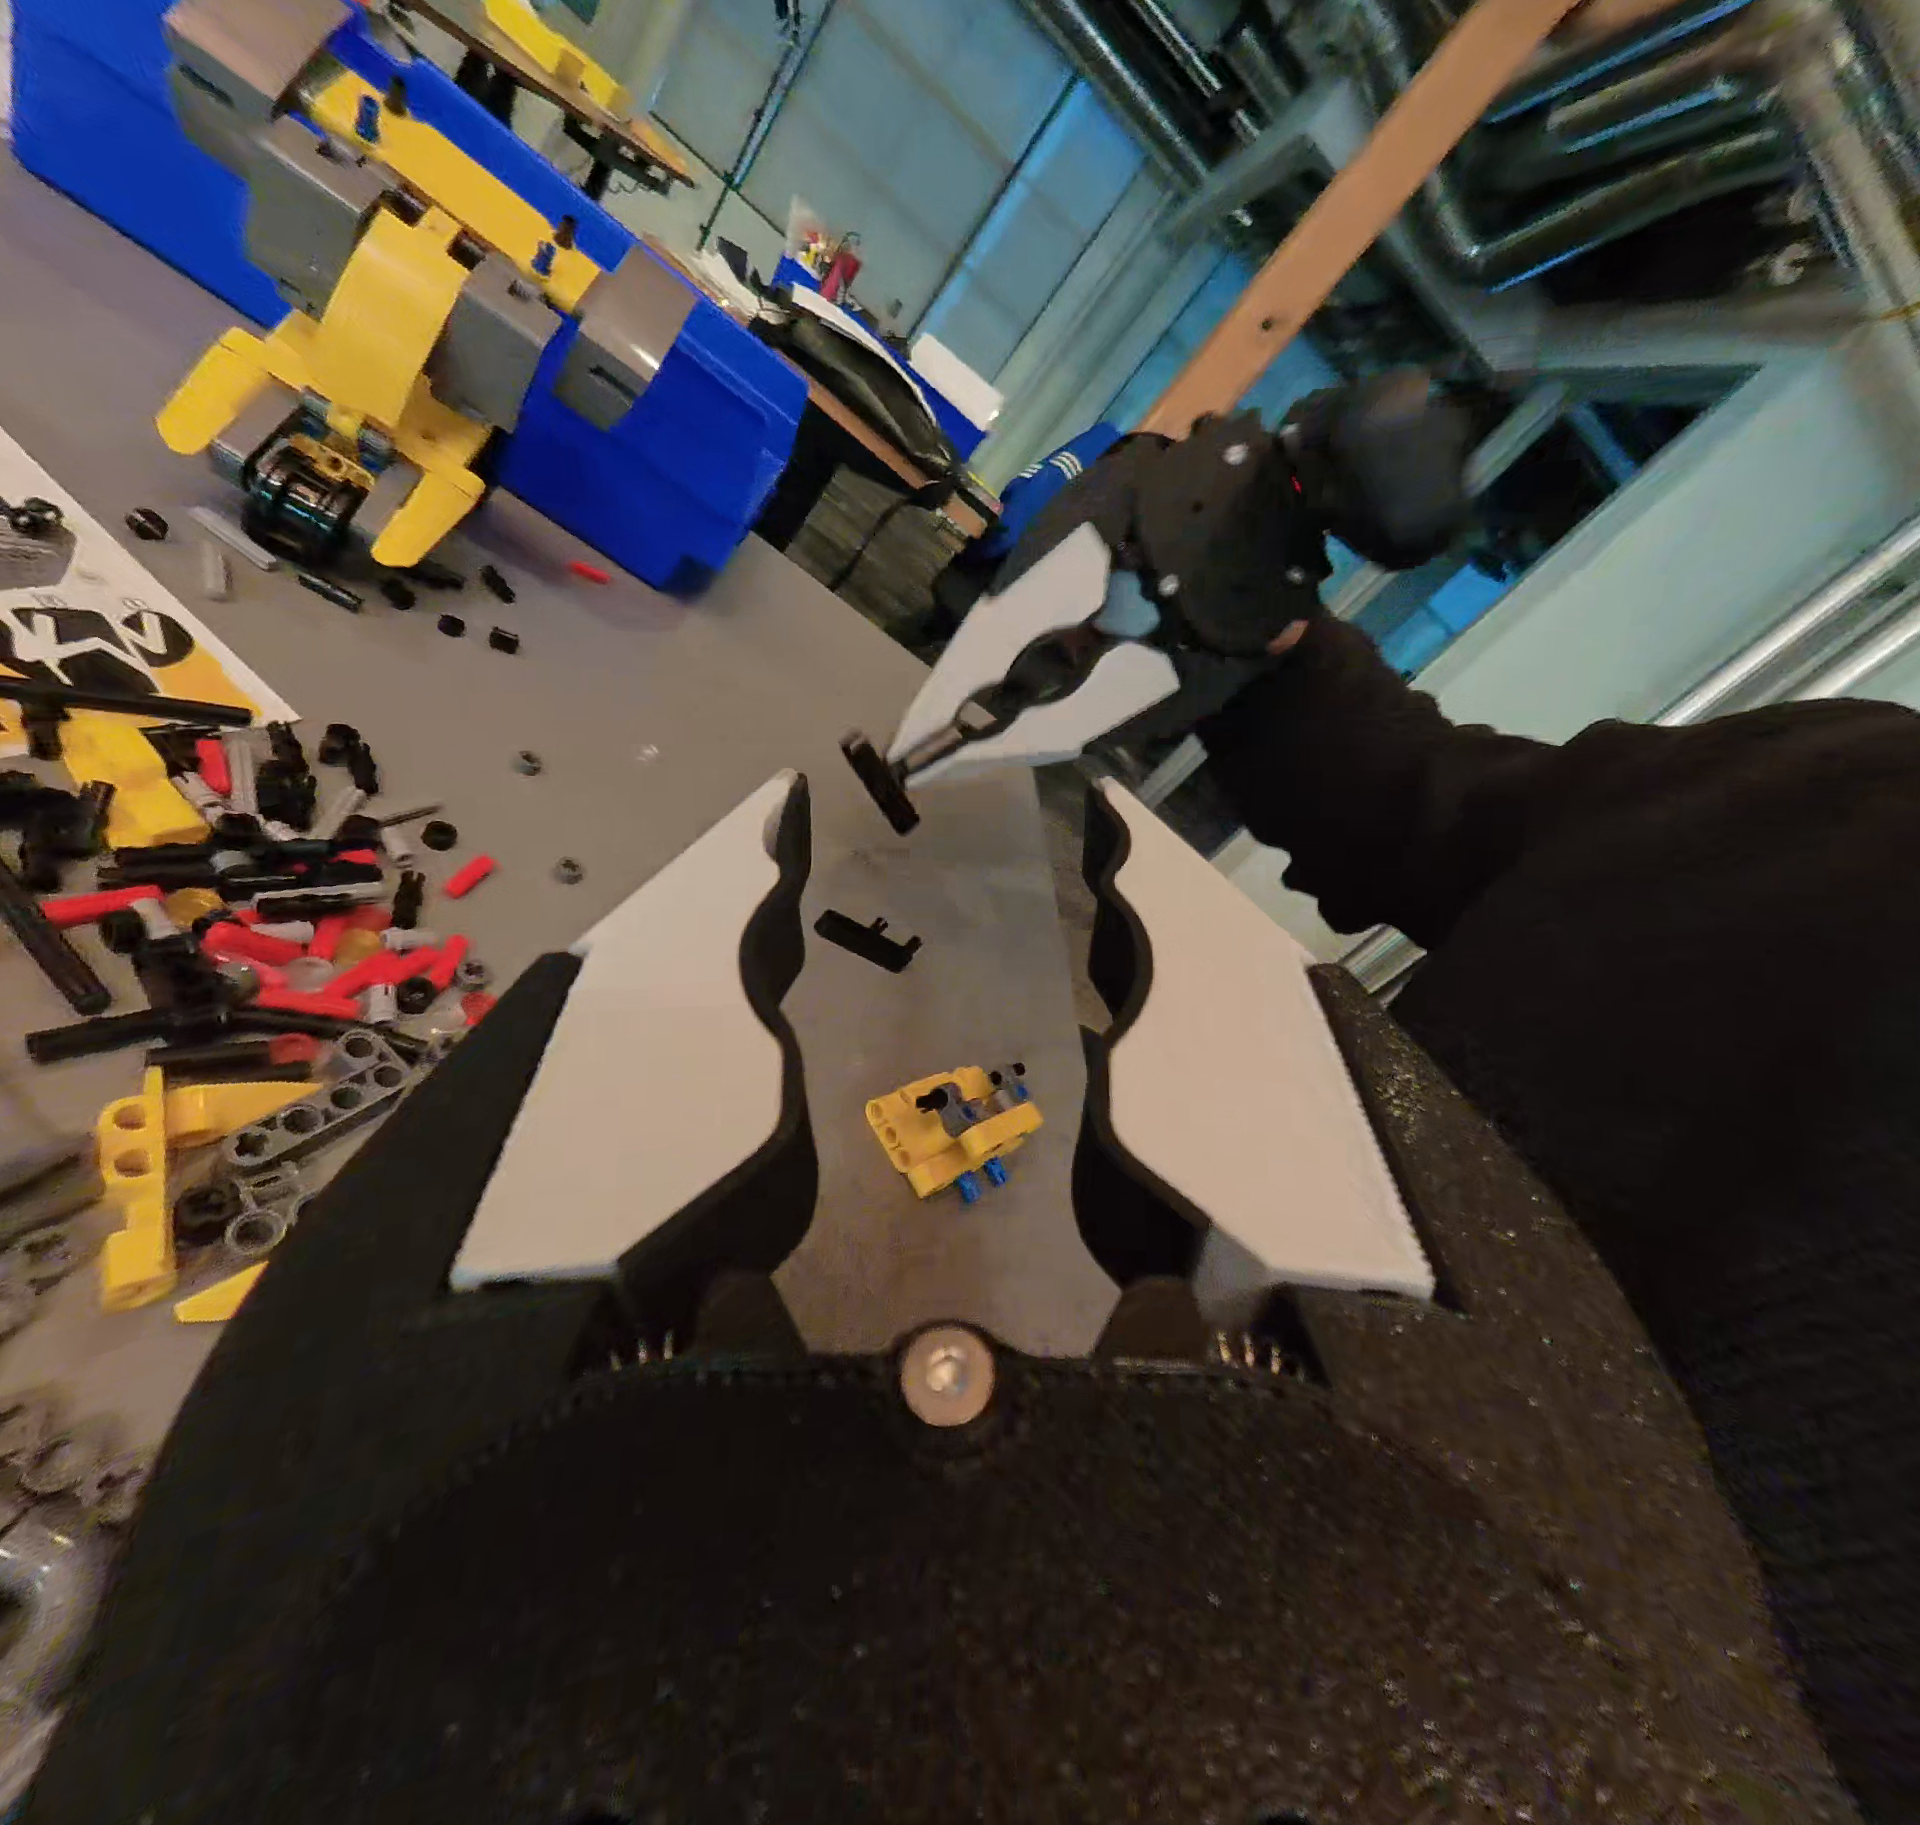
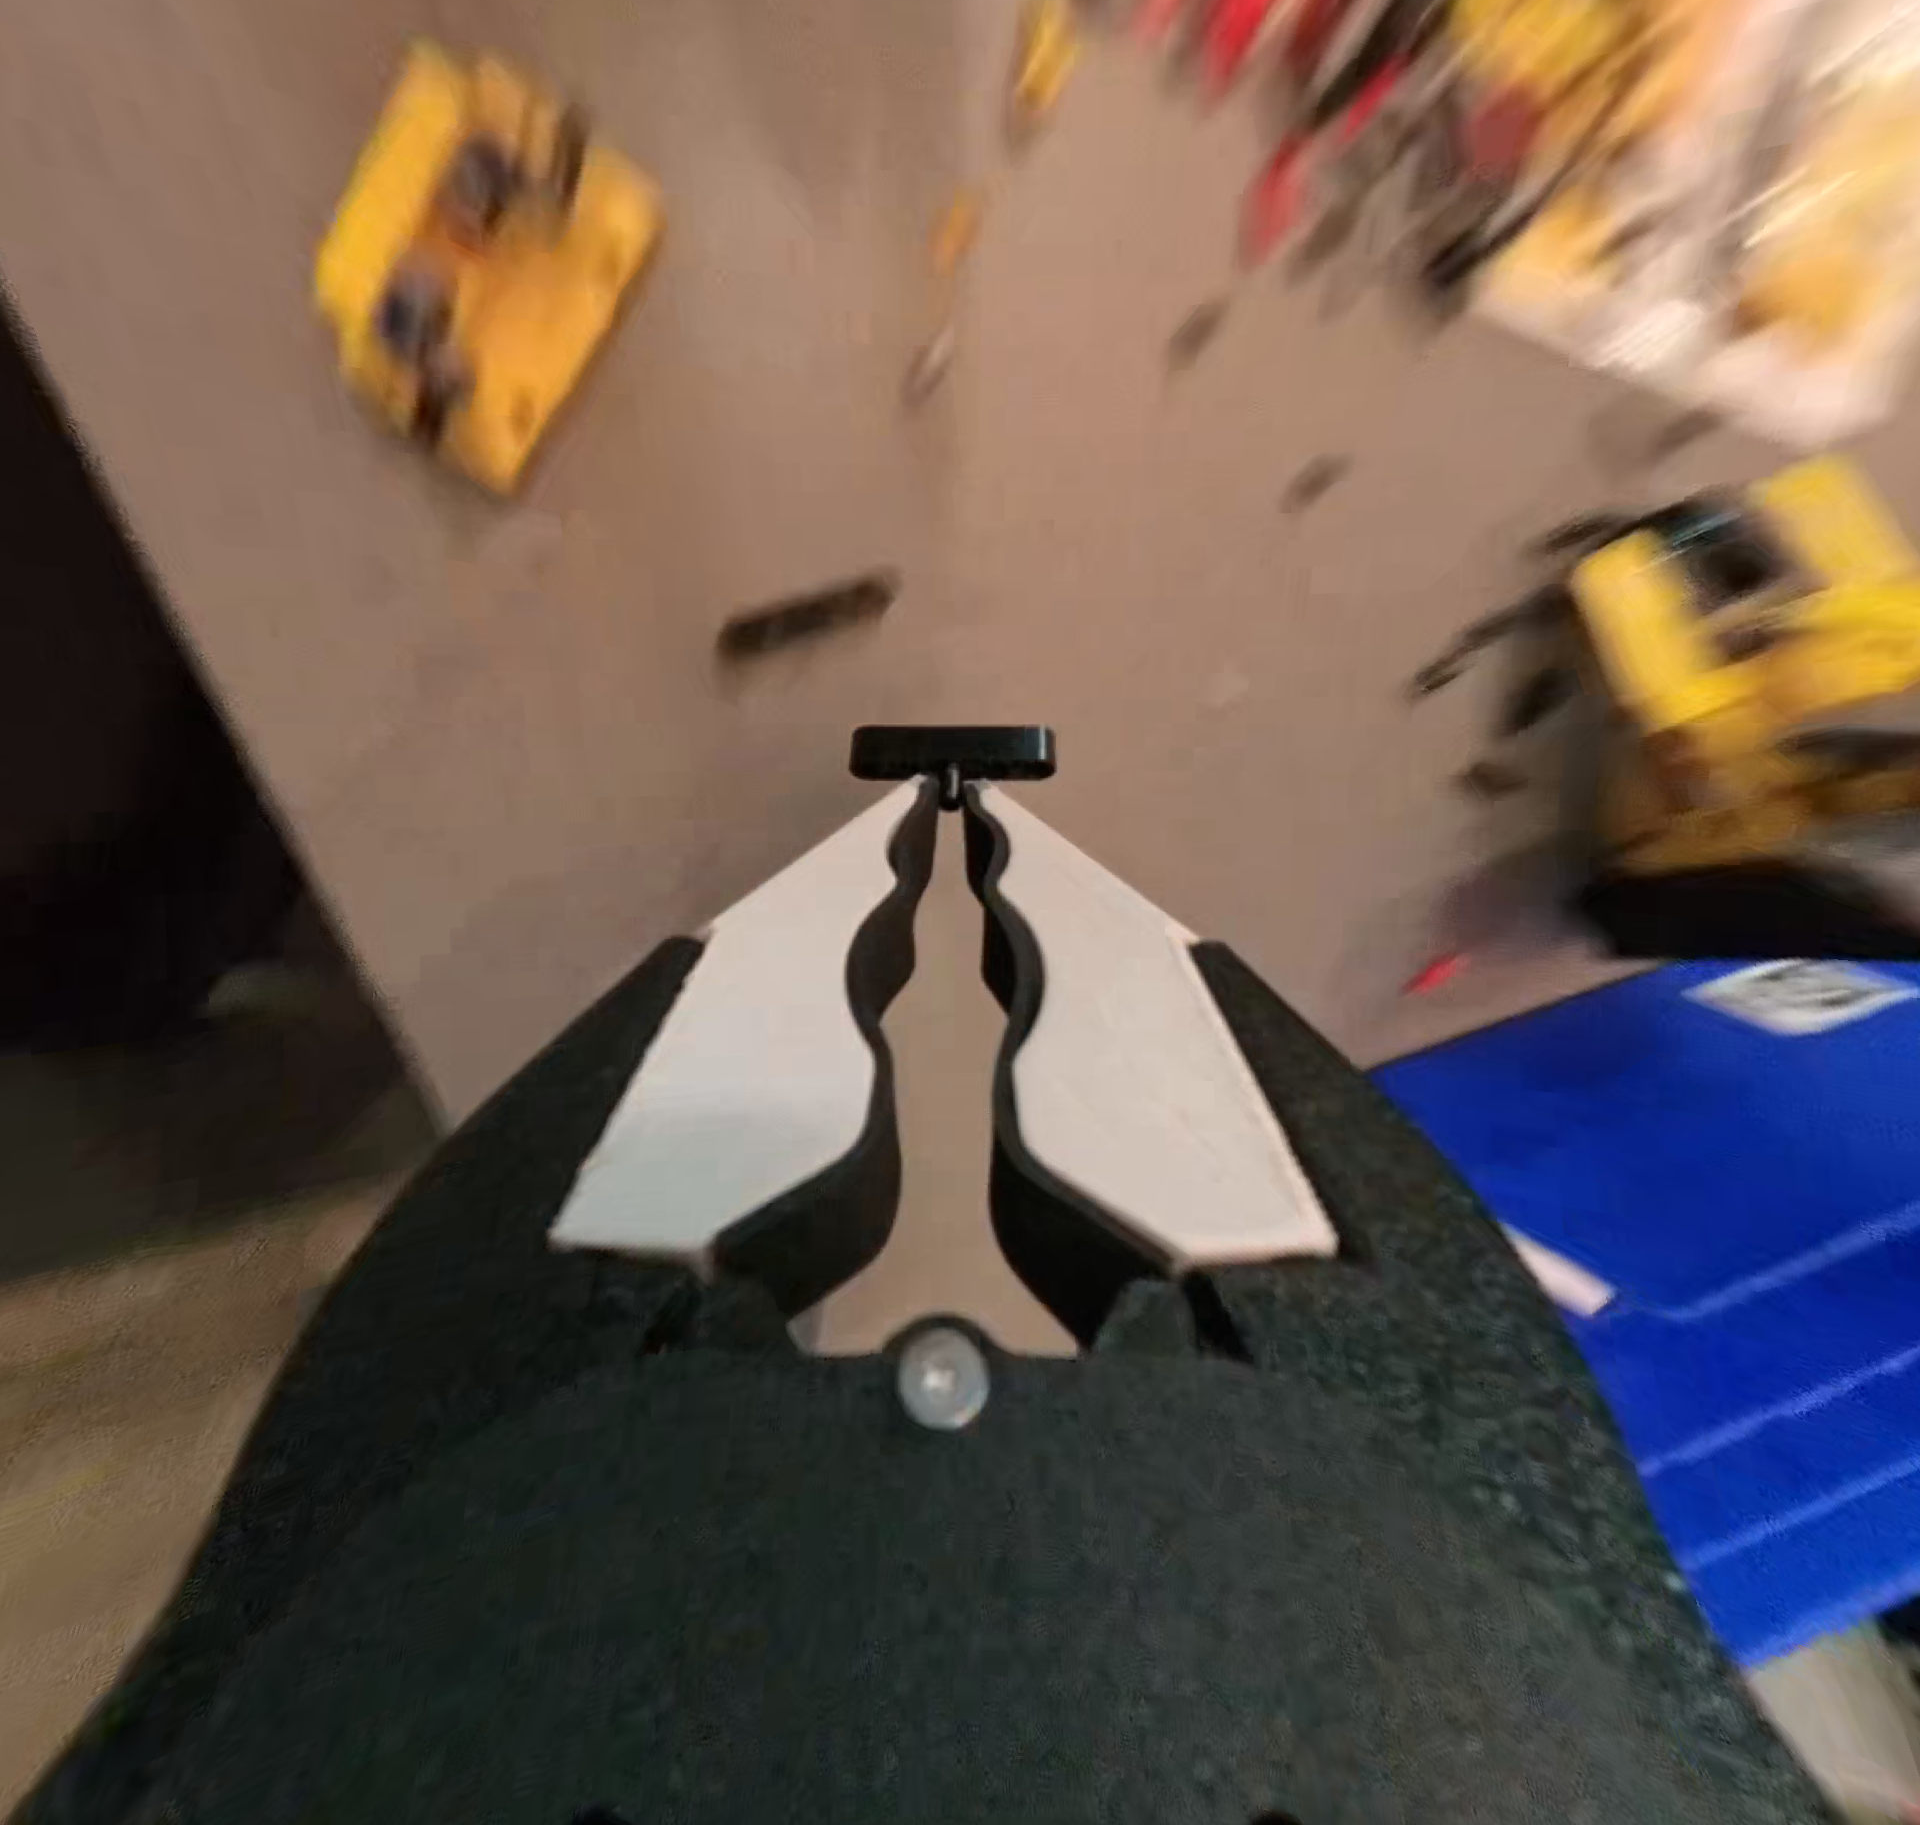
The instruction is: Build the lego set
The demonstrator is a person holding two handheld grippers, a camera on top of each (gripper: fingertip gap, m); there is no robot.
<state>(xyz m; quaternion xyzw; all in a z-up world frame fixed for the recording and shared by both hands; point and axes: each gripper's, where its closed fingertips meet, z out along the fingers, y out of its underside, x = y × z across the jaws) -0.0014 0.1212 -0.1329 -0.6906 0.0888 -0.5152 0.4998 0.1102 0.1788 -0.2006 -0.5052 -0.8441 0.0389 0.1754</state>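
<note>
The left gripper (image 1: 945,809) hangs over the grey surface (image 1: 665,695) with its 2 white fingers (image 1: 665,1048) spread wide and nothing between them. Framed between those fingers in the lower centre of the left wrist view lies a small yellow block assembly (image 1: 951,1123) with blue pins, and just above it a black pin piece (image 1: 865,939) lies flat on the surface.

The right gripper (image 2: 948,793) is closed on the short stem of a black T-shaped piece (image 2: 952,750), whose flat bar sits crosswise just past the fingertips. In the left wrist view the same right gripper (image 1: 914,752) enters from the right of centre, carrying the piece (image 1: 878,781) above the surface, near the left gripper's tips.

At the left of that view sits a loose pile of black, red, grey and yellow parts (image 1: 239,934), partly on a printed sheet (image 1: 114,622). In the upper left stands a large yellow and grey model (image 1: 416,310), with a blue bin (image 1: 644,425) behind it. The right wrist view is heavily blurred beyond the gripper.
</note>
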